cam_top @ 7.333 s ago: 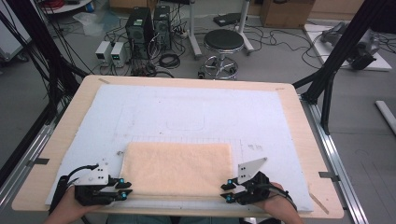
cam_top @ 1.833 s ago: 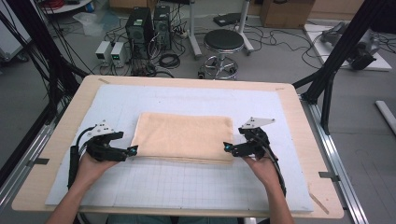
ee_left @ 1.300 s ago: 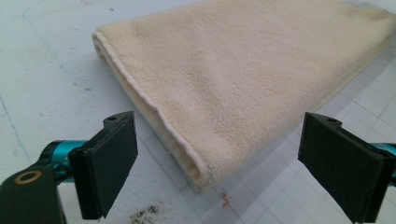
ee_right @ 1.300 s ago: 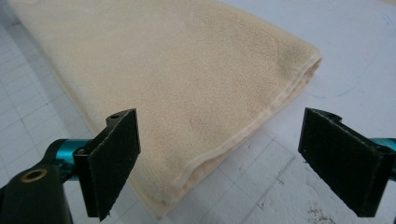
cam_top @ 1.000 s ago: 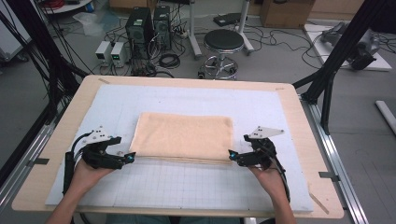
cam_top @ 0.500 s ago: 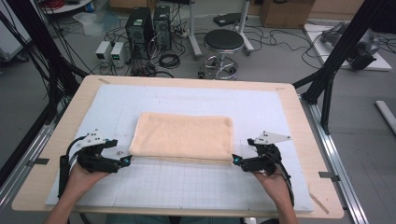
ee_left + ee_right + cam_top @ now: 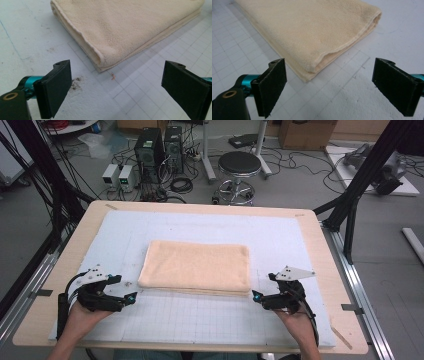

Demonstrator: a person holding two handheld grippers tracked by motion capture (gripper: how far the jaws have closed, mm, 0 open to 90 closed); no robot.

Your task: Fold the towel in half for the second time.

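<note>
Lying folded on the white mat (image 7: 200, 320), the towel (image 7: 196, 268) sits a little behind the middle of the worktop (image 7: 330, 270), its long folded stack squared to the mat's printed grid. It is peach-coloured, with its layered open edges facing the person and its rounded fold on the far side.

Just off the towel's near left corner, the left gripper (image 7: 131, 296) hovers in the person's left hand (image 7: 85, 312). In the left gripper view its jaws stand wide apart with nothing between them, and the towel's corner (image 7: 100, 67) lies ahead of them, clear of both pads. A small dark smudge (image 7: 76, 83) marks the mat beside that corner.

Just off the towel's near right corner is the right gripper (image 7: 256, 295), held in the right hand (image 7: 295, 317). Its jaws are likewise spread wide and empty in the right gripper view, where the towel's corner (image 7: 308, 72) shows ahead and between them, untouched.

Both grippers point inward toward the towel, one at each end of its near edge, apart from the cloth.
</note>
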